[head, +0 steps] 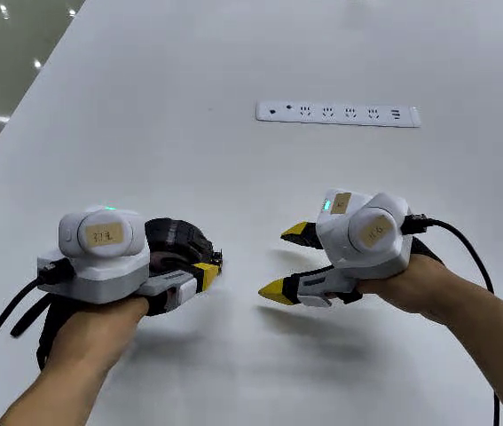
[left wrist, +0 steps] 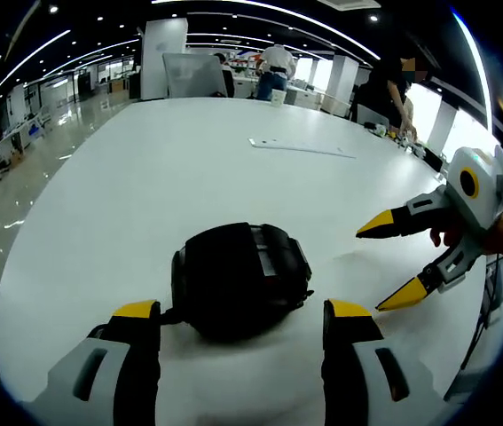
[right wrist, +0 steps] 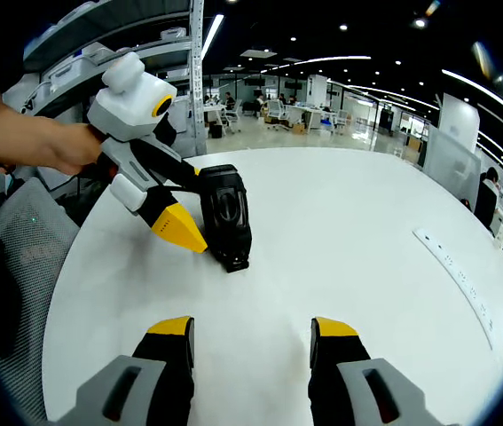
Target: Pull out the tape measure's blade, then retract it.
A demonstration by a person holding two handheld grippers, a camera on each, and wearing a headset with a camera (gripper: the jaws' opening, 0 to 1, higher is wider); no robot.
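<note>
Power strip (head: 338, 114) well back on counter (head: 145, 133). Left gripper (left wrist: 240, 309) released, jaws flanking tape measure (left wrist: 240, 277). Right gripper (head: 285, 261) released, pointing at it, apart.

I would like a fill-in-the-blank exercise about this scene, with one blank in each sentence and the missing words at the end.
1. The tape measure on the table has a ____ case.
2. The gripper closest to it is the ____ one.
3. The right gripper has its jaws ____, with nothing between them.
4. The power strip is ____ in colour, like the table.
Missing words: black; left; open; white.
</note>
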